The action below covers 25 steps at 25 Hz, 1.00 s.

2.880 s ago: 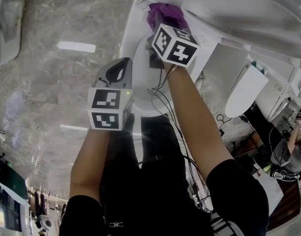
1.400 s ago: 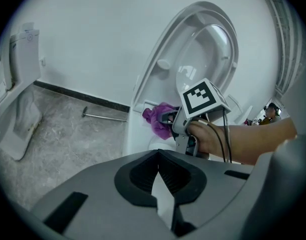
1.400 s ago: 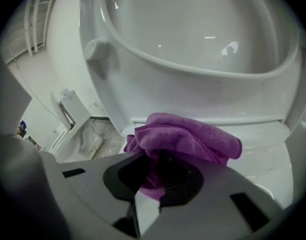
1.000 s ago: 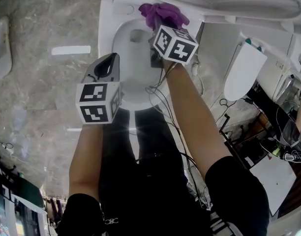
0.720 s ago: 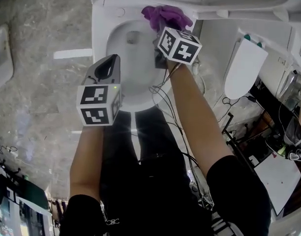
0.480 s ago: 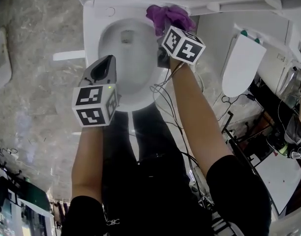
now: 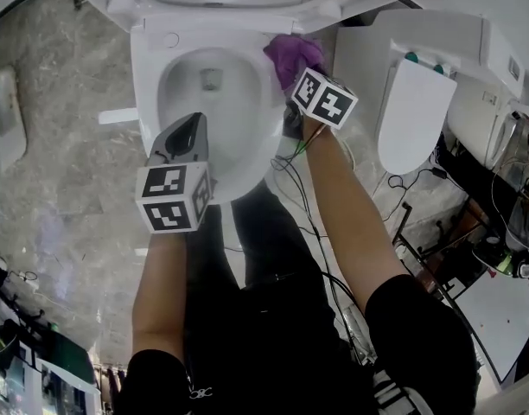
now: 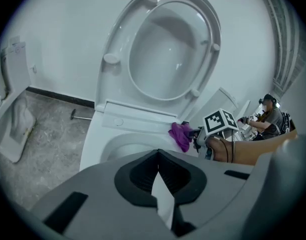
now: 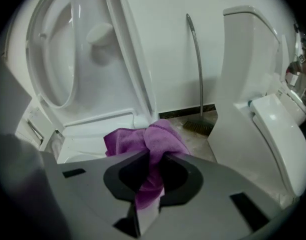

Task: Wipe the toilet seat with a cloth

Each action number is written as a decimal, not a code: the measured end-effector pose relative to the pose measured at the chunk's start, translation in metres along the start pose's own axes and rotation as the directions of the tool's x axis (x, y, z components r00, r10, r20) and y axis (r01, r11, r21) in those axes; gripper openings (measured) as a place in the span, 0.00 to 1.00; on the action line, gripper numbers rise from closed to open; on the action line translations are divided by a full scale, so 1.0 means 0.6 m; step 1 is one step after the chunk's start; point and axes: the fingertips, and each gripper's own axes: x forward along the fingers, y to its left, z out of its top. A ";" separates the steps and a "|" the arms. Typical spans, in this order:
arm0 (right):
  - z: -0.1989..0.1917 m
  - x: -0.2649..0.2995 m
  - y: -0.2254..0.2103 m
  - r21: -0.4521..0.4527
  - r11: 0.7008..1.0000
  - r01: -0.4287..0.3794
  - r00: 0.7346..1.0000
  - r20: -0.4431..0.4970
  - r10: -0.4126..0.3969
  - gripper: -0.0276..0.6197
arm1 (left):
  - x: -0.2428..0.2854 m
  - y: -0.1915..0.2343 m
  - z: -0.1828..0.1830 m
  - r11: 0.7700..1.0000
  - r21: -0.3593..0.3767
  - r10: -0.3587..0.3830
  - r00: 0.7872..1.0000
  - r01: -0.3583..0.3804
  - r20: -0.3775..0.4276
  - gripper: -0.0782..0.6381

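Moved: your right claw [image 9: 147, 199] has carried the crumpled purple microfibre cloth [image 7: 295, 54] along the back of the white ceramic toilet bowl's rim [image 7: 148, 93] to its right rear corner.
Right claw: clamped on a thin tail of the cloth; the bulk bunches ahead of the tips.
Left claw [image 8: 160, 199]: closed, holding nothing, above the bowl's near rim.
Seat: the white plastic toilet seat [image 8: 120, 44] stands raised behind the cloth.
Risk: drag hard and the tail may slip free; bump the upright seat and it may drop onto your claw; the black wires [image 7: 290, 171] may dip into the bowl.
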 end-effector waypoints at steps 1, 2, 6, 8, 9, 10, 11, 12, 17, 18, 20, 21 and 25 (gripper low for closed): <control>0.004 -0.011 0.001 -0.006 1.000 -0.016 1.000 0.014 0.016 0.14 | -0.002 -0.007 0.004 1.000 0.002 0.001 1.000 -0.001 0.001 0.12; 0.011 -0.023 0.004 -0.011 0.999 -0.035 0.999 0.033 0.035 0.14 | -0.005 -0.014 0.008 1.000 0.004 0.002 1.000 -0.002 0.003 0.12; 0.053 -0.089 0.030 -0.024 0.994 -0.105 0.987 0.117 0.107 0.14 | -0.021 -0.042 0.026 1.000 0.014 0.006 1.000 -0.007 0.017 0.12; 0.075 -0.124 0.046 -0.024 0.991 -0.134 0.979 0.151 0.136 0.14 | -0.033 -0.054 0.036 1.000 0.017 0.007 1.000 -0.008 0.025 0.12; 0.089 -0.139 0.054 -0.020 0.989 -0.147 0.975 0.167 0.148 0.14 | -0.038 -0.058 0.042 1.000 0.017 0.008 1.000 -0.008 0.030 0.12; 0.104 -0.152 0.061 -0.014 0.987 -0.159 0.970 0.182 0.159 0.14 | -0.042 -0.062 0.048 1.000 0.017 0.008 0.999 -0.009 0.036 0.12; 0.118 -0.164 0.068 -0.009 0.986 -0.169 0.966 0.198 0.168 0.14 | -0.047 -0.065 0.053 1.000 0.015 0.009 0.999 -0.010 0.041 0.12; 0.131 -0.175 0.074 -0.006 0.984 -0.176 0.962 0.213 0.173 0.14 | -0.052 -0.069 0.056 1.000 0.013 0.009 0.999 -0.010 0.045 0.12; 0.173 -0.177 0.092 -0.012 0.986 -0.166 0.957 0.239 0.165 0.14 | -0.064 -0.076 0.059 1.000 0.005 0.010 0.999 -0.011 0.053 0.12; 0.180 -0.169 0.093 -0.021 0.986 -0.165 0.956 0.244 0.165 0.14 | -0.061 -0.077 0.058 1.000 0.002 0.011 0.999 -0.011 0.051 0.12; 0.192 -0.153 0.097 -0.052 0.987 -0.155 0.954 0.250 0.163 0.14 | -0.054 -0.074 0.055 1.000 -0.004 0.012 0.999 -0.012 0.049 0.12; 0.195 -0.143 0.100 -0.068 0.987 -0.148 0.956 0.247 0.160 0.14 | -0.051 -0.071 0.052 1.000 -0.007 0.013 0.999 -0.013 0.047 0.12; 0.200 -0.112 0.111 -0.143 0.983 -0.114 0.959 0.243 0.147 0.14 | -0.047 -0.050 0.029 0.999 -0.024 0.022 0.999 -0.021 0.027 0.12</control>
